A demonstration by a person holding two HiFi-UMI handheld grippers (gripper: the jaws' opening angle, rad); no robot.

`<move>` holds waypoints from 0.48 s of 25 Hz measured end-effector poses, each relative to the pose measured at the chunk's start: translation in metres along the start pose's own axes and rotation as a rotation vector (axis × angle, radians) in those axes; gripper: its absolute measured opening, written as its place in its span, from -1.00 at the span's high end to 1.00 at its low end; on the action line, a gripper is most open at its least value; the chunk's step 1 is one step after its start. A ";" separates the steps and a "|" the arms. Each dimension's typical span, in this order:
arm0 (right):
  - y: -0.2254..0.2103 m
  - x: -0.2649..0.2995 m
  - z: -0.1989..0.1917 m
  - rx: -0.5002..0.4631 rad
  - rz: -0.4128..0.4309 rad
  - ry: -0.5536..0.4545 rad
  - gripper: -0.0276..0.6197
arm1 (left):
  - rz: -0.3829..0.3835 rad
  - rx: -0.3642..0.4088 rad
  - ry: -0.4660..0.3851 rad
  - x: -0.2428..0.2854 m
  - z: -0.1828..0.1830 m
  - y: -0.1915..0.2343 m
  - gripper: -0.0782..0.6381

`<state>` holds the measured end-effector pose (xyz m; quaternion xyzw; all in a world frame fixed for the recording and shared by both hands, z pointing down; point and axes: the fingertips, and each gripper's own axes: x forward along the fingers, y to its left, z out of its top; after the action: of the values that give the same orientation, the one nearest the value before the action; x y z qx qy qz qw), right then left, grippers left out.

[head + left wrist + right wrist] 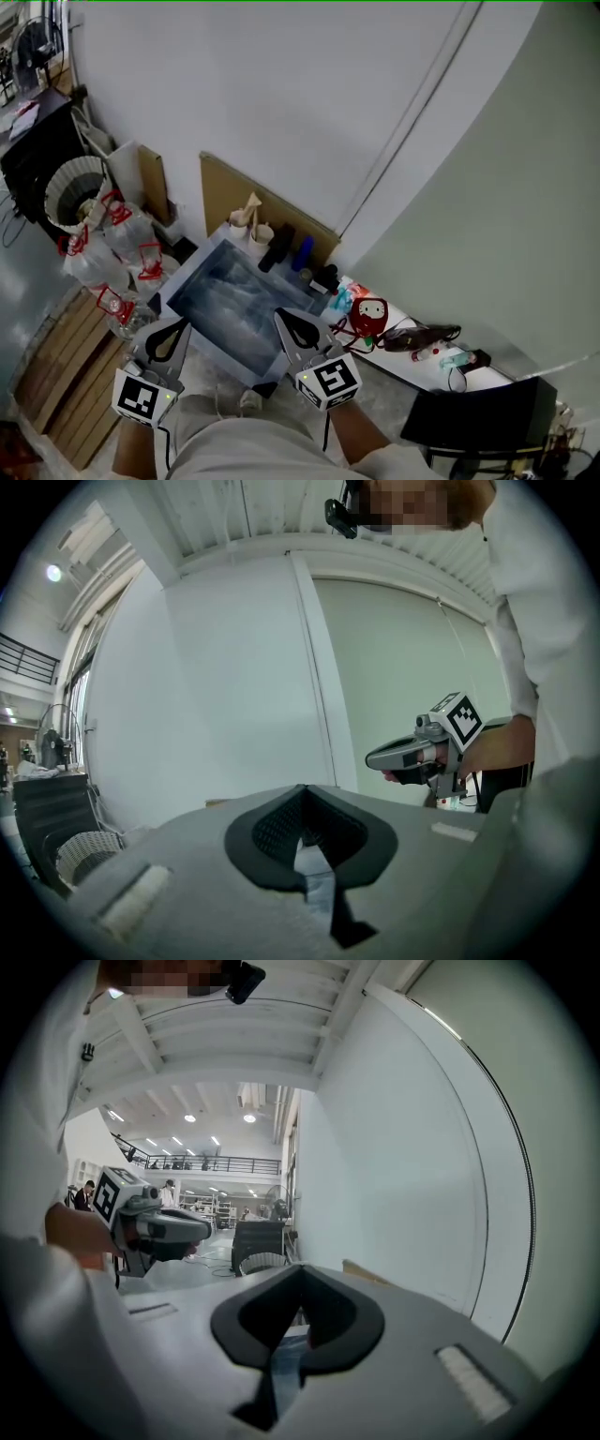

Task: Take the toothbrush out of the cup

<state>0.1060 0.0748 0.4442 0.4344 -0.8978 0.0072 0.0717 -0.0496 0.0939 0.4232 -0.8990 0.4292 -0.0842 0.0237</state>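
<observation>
- Left tongs (172,336) and right tongs (296,330) are both closed and empty, near the tabletop (225,302).
- The toothbrush (251,205) apparently stands in its cup (241,230); nothing is done yet.

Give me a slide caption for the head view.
Left hand-held gripper and right hand-held gripper, both shut, held before a blue tray.

The left gripper (172,328) and right gripper (289,323) reach out ahead of the torso (248,442), side by side, parallel and close to level. Each has its jaws pressed together with nothing between them. The left hand (134,448) and right hand (354,427) hold them near the torso, behind the marker cubes.
</observation>
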 end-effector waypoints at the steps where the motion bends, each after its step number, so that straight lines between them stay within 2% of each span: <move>1: -0.002 0.004 -0.001 0.001 0.001 0.005 0.91 | -0.003 -0.004 0.002 0.004 -0.001 0.002 0.77; 6: -0.015 0.027 -0.008 0.008 -0.021 0.036 0.91 | -0.038 -0.026 -0.018 0.030 -0.002 0.022 0.77; 12: -0.036 0.054 -0.007 0.010 -0.107 0.076 0.91 | -0.142 -0.041 -0.029 0.074 -0.010 0.049 0.77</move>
<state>0.1020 0.0107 0.4570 0.4815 -0.8699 0.0242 0.1039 -0.0433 0.0056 0.4375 -0.9285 0.3657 -0.0638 0.0055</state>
